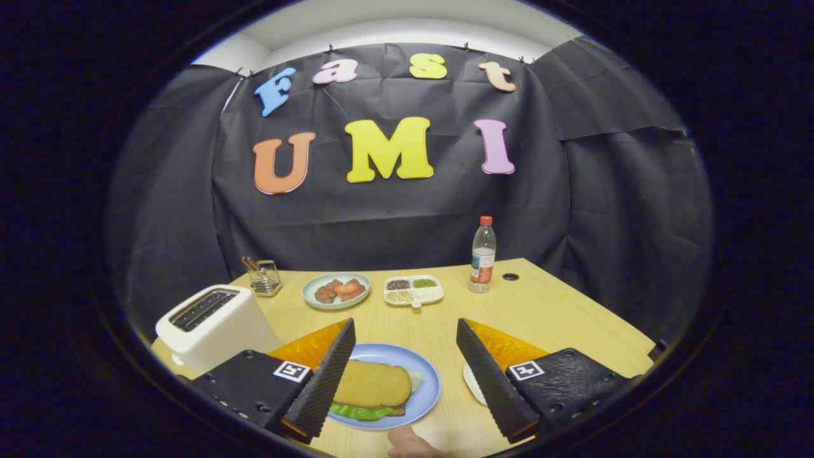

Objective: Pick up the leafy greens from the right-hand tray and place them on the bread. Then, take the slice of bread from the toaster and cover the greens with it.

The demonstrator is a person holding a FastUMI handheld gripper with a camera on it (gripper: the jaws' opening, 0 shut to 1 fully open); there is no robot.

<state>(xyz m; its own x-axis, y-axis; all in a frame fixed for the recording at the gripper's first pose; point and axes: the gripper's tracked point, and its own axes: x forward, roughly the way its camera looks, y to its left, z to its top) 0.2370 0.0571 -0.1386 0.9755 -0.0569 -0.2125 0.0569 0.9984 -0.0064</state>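
Blue plate (427, 388) sandwich (372, 385) between open gripper (404, 369)

A staged recording booth dressed as a kitchen corner: black cloth (394, 216) is clipped up as the back wall across the upper and middle frame, with a white room wall (407, 28) above it. Centre and lower frame hold a light wooden table (559, 318) with a cable hole (510, 277). On it stand a white toaster (213, 327) at lower left, plates of food, a divided dish (413, 290) and a water bottle (482, 256).

One toaster (213, 326), three plates (427, 389), one divided tray (413, 290), one bottle (483, 256)
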